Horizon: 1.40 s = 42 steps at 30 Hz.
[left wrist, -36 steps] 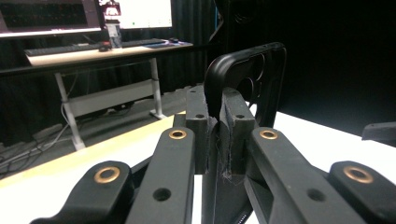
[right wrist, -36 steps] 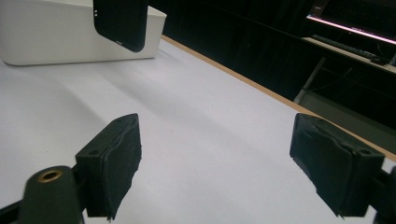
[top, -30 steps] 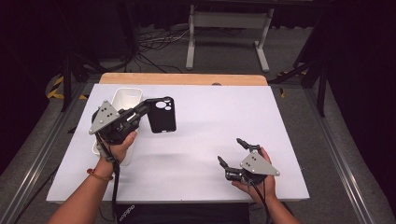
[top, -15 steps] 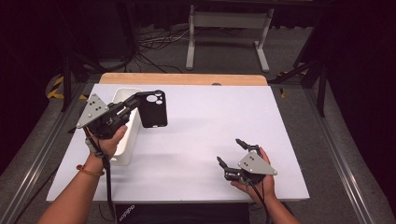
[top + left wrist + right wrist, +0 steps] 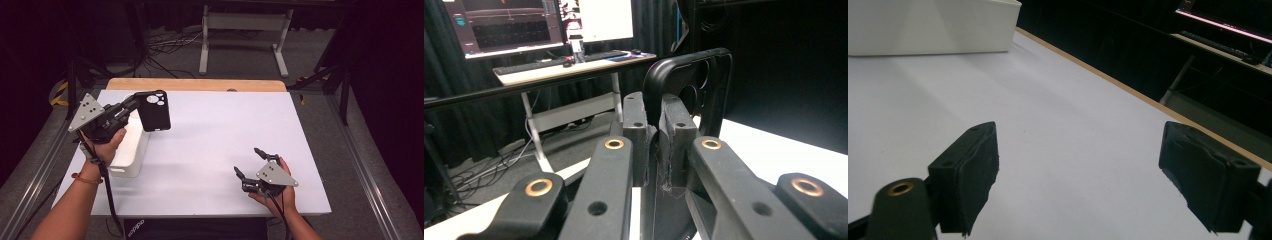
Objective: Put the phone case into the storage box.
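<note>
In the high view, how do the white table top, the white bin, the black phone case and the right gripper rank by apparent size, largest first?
1. White table top.
2. White bin, partly hidden by the left hand.
3. and 4. Black phone case and right gripper: too alike to rank, and the case is held up nearer the camera.

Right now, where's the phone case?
In the high view the black phone case is off the table, clamped in the left gripper at the far left, beside the white bin.
</note>
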Available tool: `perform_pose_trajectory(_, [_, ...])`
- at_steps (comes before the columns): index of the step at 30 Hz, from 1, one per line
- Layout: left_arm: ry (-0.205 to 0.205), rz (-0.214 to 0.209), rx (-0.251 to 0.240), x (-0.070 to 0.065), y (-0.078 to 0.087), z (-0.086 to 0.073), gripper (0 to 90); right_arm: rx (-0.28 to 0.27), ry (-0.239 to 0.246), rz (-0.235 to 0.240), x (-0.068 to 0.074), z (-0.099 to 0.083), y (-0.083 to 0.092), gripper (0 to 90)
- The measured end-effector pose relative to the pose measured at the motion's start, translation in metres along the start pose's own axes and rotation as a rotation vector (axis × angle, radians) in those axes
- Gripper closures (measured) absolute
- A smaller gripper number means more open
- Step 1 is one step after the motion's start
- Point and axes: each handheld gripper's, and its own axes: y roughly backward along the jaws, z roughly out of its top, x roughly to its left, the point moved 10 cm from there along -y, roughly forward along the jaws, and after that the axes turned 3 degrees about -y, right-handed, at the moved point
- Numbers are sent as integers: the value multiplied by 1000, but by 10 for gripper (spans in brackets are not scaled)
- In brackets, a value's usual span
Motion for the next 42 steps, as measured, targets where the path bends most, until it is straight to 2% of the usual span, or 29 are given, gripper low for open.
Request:
perform_pose_trajectory(12, [-2,31,2,21,5,4,841,8,0,-7,-3,-2,0,172])
perform_pose_trajectory(23, [-19,53,10,46,7,6,841,16,-27,-25,-7,-8,6,172])
perform_pose_trajectory(32, [-25,72,23,68,0,5,841,28,-20,-44,-8,-12,15,172])
perform_pose_trajectory(36, [-27,77,27,77,-6,5,842,20,-40,-57,-14,-14,20,172])
perform_pose_trajectory(42, [-32,67,30,88,-12,3,841,28,-22,-82,-19,-16,23,172])
